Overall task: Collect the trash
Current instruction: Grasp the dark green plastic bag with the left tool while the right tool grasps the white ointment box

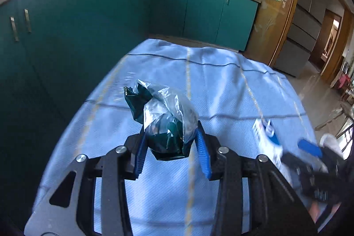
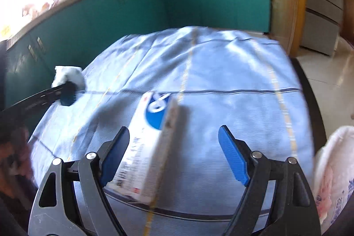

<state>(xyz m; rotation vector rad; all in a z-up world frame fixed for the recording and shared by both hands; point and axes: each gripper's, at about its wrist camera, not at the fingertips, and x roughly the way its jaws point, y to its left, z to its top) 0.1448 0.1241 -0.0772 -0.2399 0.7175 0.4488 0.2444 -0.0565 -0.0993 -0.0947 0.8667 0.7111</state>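
While my left tongs [image 1: 170, 147] were clamped on a crumpled plastic wrapper [image 1: 163, 116] and held it off the blue cloth-covered surface [image 1: 221, 81], my right tongs [image 2: 174, 154] stood wide open with a white-and-blue carton [image 2: 150, 147] between the pads, its left face against the left pad and the right pad well clear. I judged the collecting only partly done: one piece was secured but not yet dropped anywhere, the carton was ungripped, and no bin showed in either view, though a white printed bag [image 2: 331, 169] sat just right of the right tongs.
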